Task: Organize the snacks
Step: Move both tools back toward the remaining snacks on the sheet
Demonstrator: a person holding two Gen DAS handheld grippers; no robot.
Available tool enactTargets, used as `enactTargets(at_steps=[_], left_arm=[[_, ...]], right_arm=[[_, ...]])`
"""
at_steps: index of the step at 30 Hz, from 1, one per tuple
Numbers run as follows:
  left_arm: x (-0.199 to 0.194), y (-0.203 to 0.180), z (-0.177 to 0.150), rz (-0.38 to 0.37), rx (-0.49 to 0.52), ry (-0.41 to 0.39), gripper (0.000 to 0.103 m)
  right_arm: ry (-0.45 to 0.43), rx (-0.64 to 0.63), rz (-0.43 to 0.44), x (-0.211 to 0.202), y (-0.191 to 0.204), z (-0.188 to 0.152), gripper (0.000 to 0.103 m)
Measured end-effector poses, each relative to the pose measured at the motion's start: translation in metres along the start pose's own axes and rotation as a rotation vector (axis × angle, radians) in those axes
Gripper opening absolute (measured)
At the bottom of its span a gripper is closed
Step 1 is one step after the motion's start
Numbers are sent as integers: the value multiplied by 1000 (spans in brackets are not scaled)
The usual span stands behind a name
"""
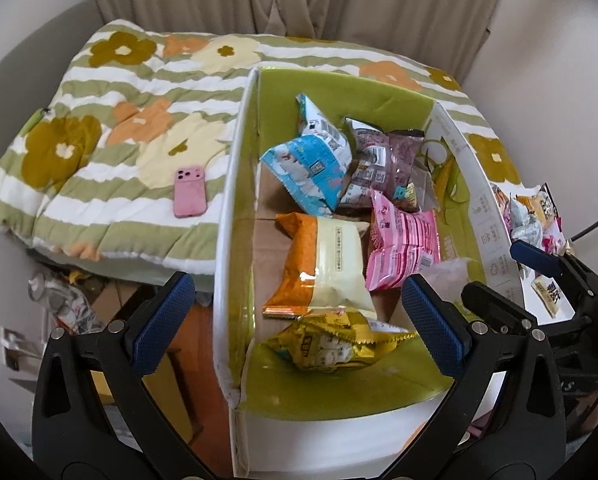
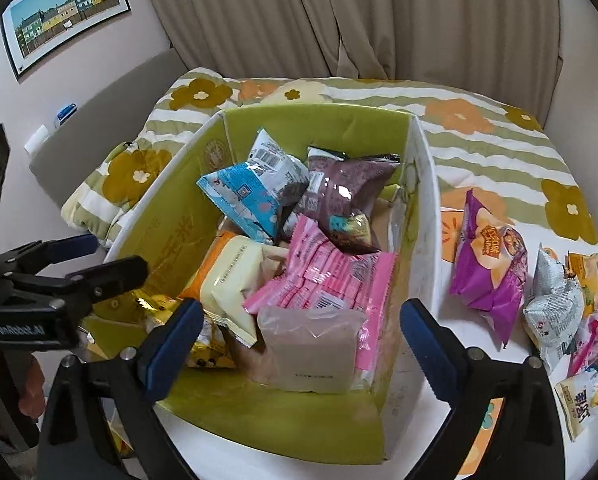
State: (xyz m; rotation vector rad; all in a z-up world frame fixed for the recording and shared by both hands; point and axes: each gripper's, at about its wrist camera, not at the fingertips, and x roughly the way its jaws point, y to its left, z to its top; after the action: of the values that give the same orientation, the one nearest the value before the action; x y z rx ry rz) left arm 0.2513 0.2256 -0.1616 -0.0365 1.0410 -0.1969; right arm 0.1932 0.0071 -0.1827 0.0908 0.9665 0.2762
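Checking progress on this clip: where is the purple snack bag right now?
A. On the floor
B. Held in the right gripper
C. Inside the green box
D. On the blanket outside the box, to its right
D: the purple snack bag lies on the blanket to the right of the green box, clear of its wall.

Little legible text; one brand mark readable.
"GenRobot.AI" in pale letters on the black body of the left gripper, left of the green box. Handwritten "15" on the right gripper body, right of the box. Barcodes and QR codes on the blue packet and pink packet inside the box, unreadable. Large Chinese characters on a cream packet right of the box, too blurred to read.
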Motion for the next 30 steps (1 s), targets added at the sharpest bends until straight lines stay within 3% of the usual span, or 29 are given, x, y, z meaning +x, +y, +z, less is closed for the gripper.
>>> enactTargets(at_steps=[7, 16, 21, 30], left_arm=[[0, 1, -10, 13, -3, 21, 102], [-29, -11, -4, -4, 21, -38, 102], [-47, -24, 3, -43, 47, -85, 103], [-67, -77, 20, -152, 163, -145, 103]], right_arm=[[-1, -12, -7, -1, 3, -8, 98], [-53, -19, -17, -34, 6, 0, 98], [-107, 7, -40, -63, 1, 4, 98], [-197, 104, -166, -116, -29, -2, 98]])
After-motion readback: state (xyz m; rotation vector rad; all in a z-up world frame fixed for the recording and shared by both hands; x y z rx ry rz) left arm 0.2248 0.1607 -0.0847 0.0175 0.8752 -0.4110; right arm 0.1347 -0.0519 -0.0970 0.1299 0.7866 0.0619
